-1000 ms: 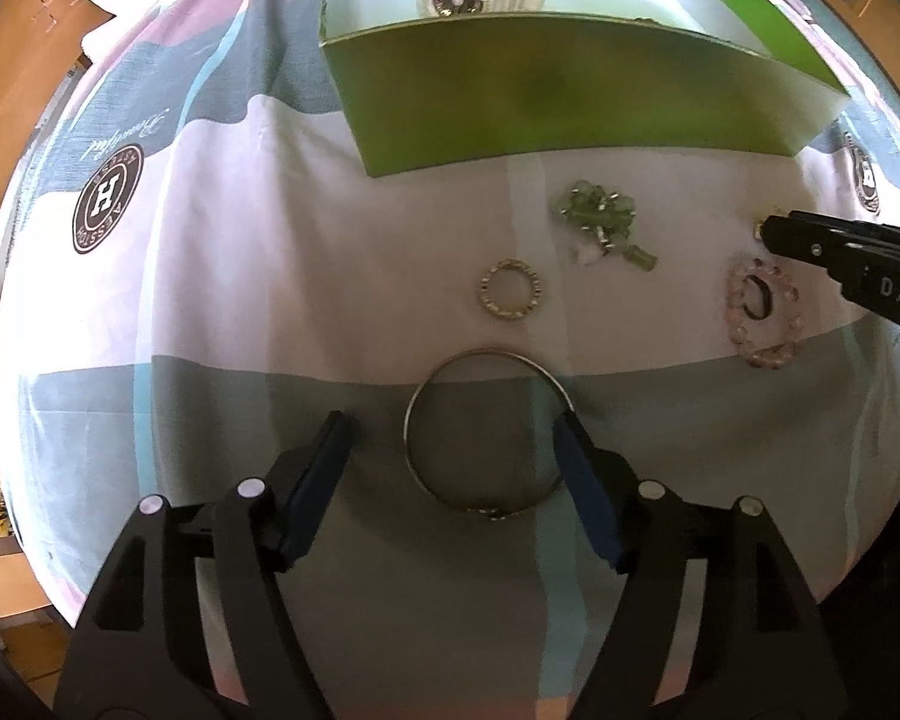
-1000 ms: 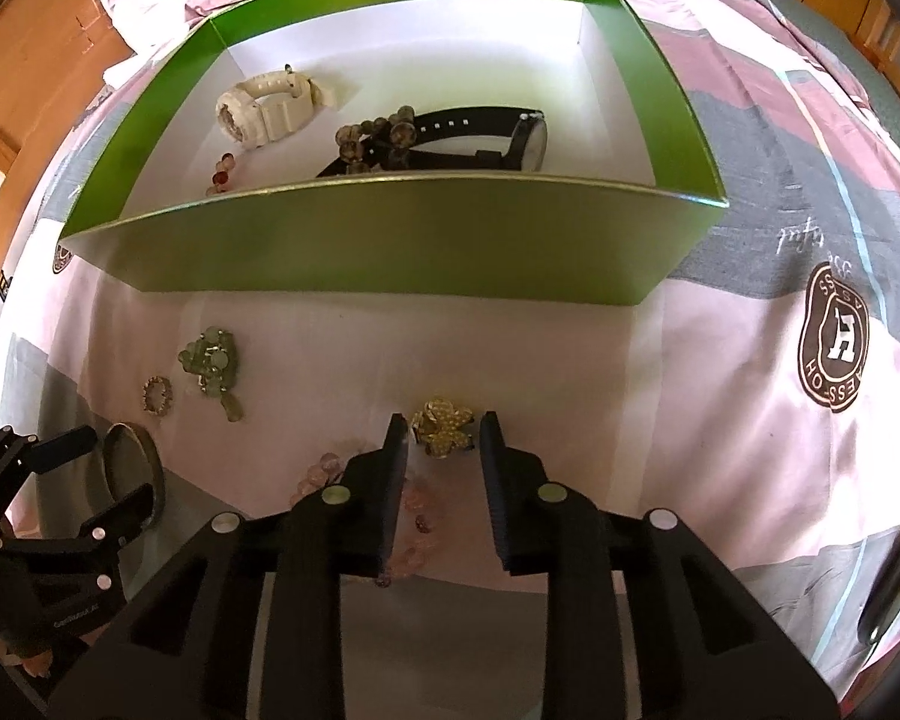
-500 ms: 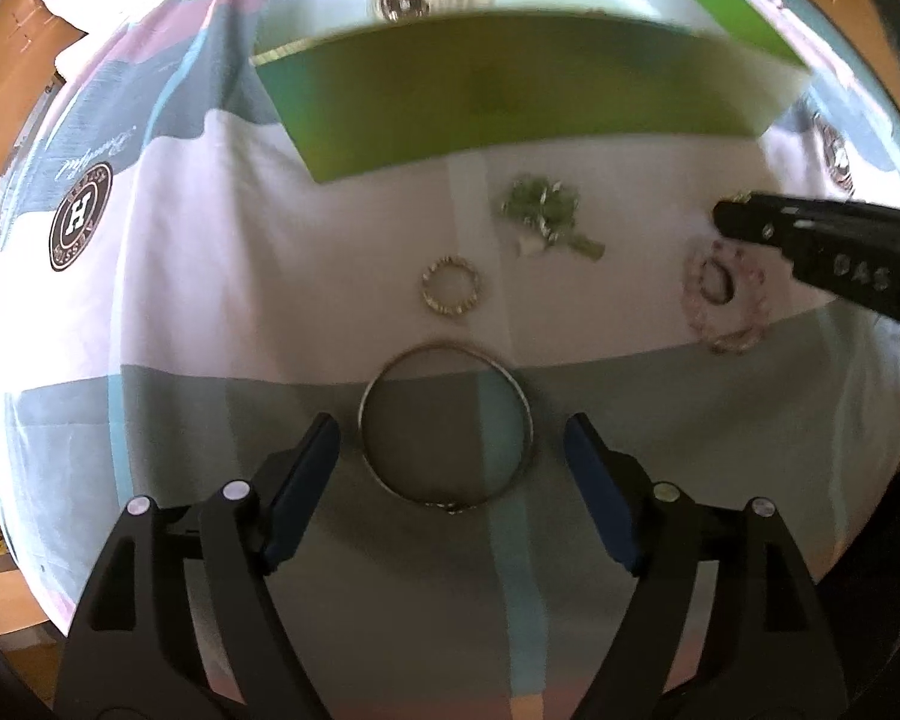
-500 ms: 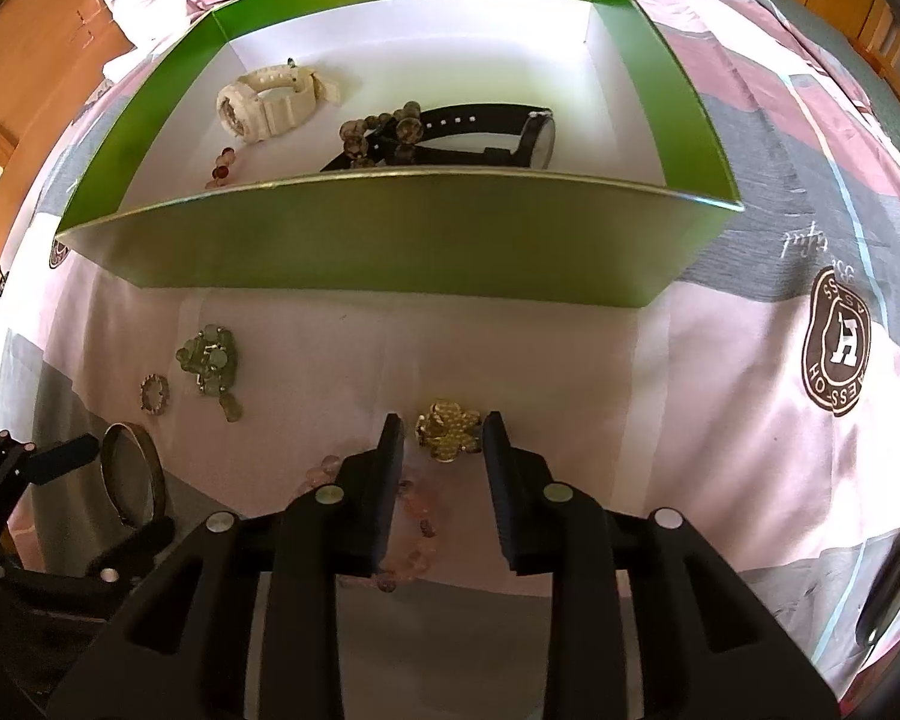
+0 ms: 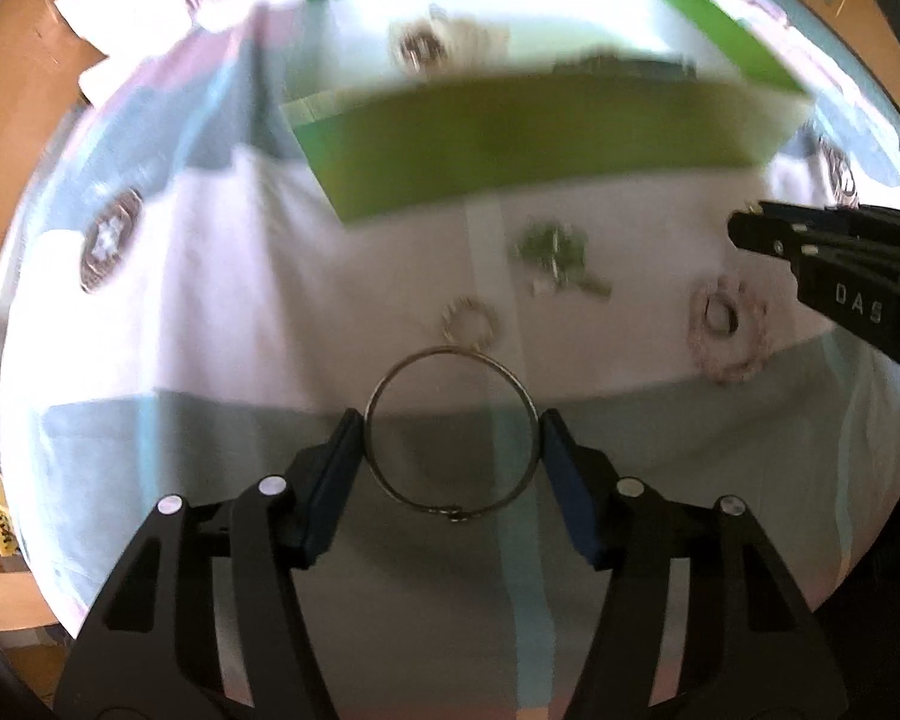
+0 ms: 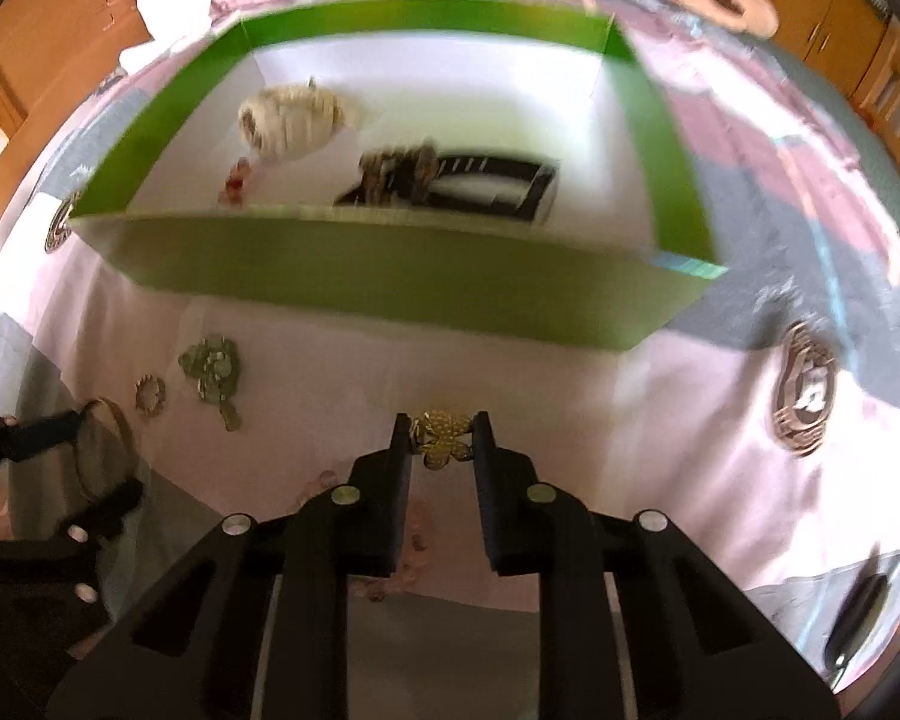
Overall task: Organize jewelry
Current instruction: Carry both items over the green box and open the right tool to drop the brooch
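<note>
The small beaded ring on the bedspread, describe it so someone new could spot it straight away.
Start at the green box and come down its near wall onto the pale bedspread. The small beaded ring lies there, left of the green bead cluster. It is far smaller than the plain silver bangle below it.

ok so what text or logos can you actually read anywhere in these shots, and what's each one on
"DAS": white letters on the side of the right gripper, seen from the left wrist view; the word may run on out of frame.
Round crest badges printed on the bedspread: too blurred to read in either view.
White watch in the green box: dial markings too blurred to read.
Nothing else legible.
</note>
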`<state>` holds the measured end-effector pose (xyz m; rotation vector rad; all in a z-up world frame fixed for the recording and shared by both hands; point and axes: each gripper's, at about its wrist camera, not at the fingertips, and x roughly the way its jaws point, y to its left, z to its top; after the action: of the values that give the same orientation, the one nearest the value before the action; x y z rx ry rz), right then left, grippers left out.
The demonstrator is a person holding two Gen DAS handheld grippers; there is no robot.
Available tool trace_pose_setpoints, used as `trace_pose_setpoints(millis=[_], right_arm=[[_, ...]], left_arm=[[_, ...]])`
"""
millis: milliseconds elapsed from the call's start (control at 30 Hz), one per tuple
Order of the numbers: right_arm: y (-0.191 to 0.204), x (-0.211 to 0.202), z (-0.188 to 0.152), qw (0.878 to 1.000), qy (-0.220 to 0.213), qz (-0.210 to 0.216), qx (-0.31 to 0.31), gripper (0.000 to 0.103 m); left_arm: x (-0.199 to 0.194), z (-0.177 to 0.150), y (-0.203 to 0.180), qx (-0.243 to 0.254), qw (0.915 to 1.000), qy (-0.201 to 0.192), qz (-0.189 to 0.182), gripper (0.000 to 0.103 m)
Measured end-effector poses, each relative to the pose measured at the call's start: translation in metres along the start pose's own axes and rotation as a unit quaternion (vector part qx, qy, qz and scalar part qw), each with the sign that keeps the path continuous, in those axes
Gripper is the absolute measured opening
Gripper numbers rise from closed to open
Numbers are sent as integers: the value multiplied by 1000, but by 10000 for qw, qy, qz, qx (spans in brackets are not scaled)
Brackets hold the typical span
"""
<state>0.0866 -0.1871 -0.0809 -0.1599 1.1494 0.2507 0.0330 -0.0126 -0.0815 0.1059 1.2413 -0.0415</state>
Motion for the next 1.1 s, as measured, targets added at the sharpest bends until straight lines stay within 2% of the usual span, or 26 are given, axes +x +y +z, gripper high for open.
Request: trace_pose_setpoints(millis=[100,267,367,467,567,733,867,1000,1100], right_arm=[[-2,-26,2,9989,-434,121,118,20],[-22,-72,19,9903,-1193,548,466,20],[-41,-97,33,9795,-1716,782,712,20],[-58,-114,41,9680,-2091,982,980,21],[-61,-107,50,9667,-2092,1002,1080,21],[-61,-65,63,9745,-1770,744,1160,20],[-61,-38,70,9789,-1592,561,1155,20],[-58,-18,74,9805,-1499,537,1156,20],[-48,-5,70,9858,-1413,259,874,20]], left_arm=[[-26,4,3,-10,9986,-525,11,60],[-71,15,3,-306,9919,-1201,-291,60],[-86,27,9,-429,9863,-1547,-369,60],[-87,58,15,-614,9818,-1748,-421,60],[-76,80,15,-730,9818,-1685,-488,60],[-34,116,18,-951,9845,-1450,-279,60],[-11,124,20,-1115,9850,-1299,-229,60],[-5,124,19,-1150,9851,-1265,-168,60],[-7,123,19,-1181,9840,-1329,-130,60]])
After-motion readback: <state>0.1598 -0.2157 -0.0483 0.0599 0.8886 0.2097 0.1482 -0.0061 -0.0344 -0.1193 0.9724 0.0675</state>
